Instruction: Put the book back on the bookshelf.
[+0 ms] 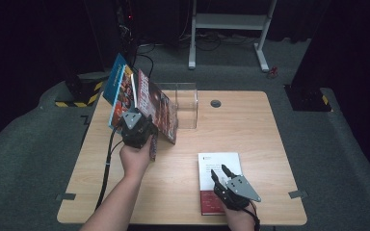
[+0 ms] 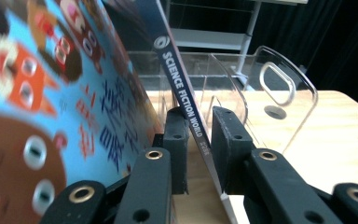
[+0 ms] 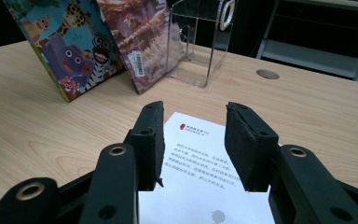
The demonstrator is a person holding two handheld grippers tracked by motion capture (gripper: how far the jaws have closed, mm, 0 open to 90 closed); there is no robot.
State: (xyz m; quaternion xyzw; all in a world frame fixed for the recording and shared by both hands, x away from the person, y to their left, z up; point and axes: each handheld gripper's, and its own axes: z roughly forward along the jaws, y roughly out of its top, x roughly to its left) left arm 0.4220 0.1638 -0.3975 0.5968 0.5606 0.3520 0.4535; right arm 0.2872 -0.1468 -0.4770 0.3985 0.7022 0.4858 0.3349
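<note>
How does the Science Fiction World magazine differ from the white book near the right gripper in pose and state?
The Science Fiction World magazine stands tilted on edge by the clear acrylic holder; the white book lies flat on the table. The left gripper has its jaws around the magazine's spine; the right gripper hangs open above the book. The magazine's cover is dark reddish, the book's white with a red band. Both are thin printed volumes.
</note>
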